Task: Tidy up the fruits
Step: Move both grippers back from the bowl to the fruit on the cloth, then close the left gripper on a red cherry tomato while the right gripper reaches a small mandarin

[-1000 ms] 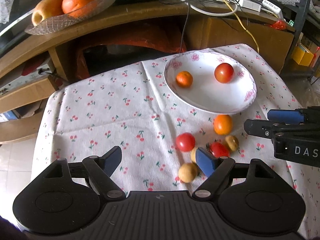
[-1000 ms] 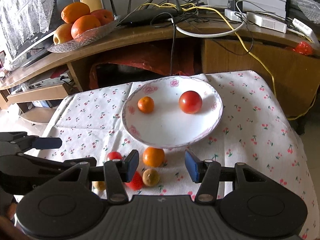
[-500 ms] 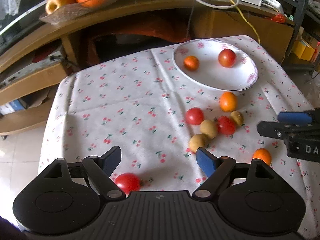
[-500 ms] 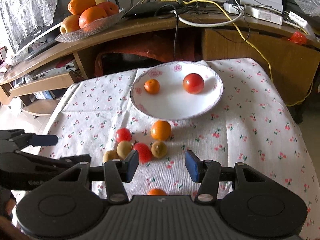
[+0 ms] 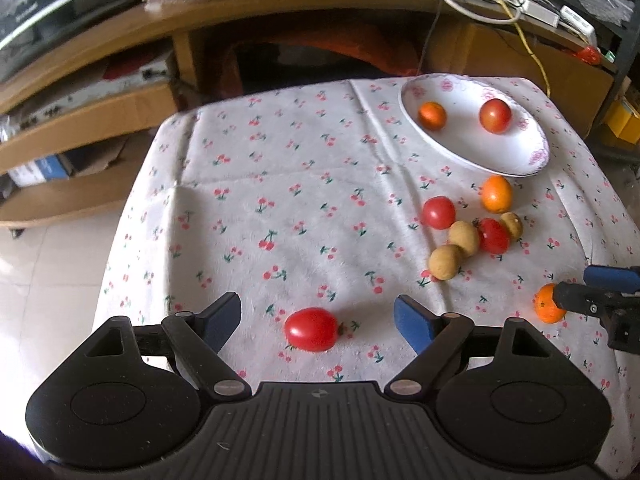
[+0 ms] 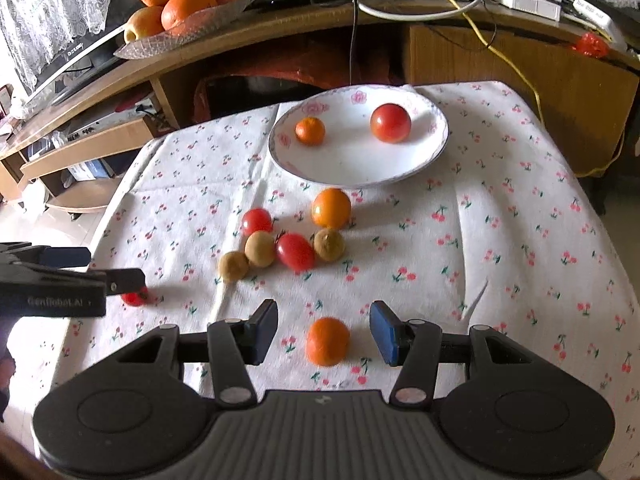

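Left gripper [image 5: 318,314] spread wide around red tomato [image 5: 311,329] on tablecloth [image 5: 280,184], pads clear, right gripper [image 6: 324,330] released, straddling small orange [image 6: 327,341], white plate [image 6: 352,164] holding 2 fruits

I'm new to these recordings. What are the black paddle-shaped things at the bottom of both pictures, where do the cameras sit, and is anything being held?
They are hand-held two-finger grippers, one per hand, each with a camera looking along its fingers. The left view shows the left gripper open around a red tomato on the tablecloth, not touching it. The right view shows the right gripper open around a small orange. Nothing is held. A white plate has an orange and a tomato in it; more tomatoes, an orange and brown fruits lie loose between.
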A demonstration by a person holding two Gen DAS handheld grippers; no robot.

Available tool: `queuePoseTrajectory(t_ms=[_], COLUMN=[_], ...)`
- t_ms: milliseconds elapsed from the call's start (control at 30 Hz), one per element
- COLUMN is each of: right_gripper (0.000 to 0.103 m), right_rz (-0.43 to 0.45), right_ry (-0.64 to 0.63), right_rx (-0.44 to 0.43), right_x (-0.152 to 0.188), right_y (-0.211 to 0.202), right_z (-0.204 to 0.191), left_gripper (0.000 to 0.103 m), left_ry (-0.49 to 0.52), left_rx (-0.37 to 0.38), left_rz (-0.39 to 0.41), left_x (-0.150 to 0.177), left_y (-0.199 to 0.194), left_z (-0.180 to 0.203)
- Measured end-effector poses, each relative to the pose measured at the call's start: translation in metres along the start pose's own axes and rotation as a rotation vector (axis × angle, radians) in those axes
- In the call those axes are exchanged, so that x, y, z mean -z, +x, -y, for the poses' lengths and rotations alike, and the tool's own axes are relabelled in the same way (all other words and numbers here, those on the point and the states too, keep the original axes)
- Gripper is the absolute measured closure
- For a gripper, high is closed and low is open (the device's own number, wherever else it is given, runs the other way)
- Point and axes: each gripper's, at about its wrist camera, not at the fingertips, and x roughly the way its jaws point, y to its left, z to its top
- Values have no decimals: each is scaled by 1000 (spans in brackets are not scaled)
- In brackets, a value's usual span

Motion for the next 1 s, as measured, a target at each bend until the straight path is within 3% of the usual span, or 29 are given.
queuePoseTrajectory(t_ms=[467,800,1000], right_gripper=[54,54,54], right_rz=[-44,-67,-69], right_ry=[-1,-3,3], right_rx=[-1,-2,2], right_x=[3,3,3], right_y=[14,22,23], right_z=[-1,-1,0], left_gripper=[17,38,44], left_ry=[-39,-34,-55], left_rx=[7,-22,-19], left_rz=[-67,-76,-74], left_x=[4,4,5], left_y=[31,37,38], left_z=[-7,-6,-9])
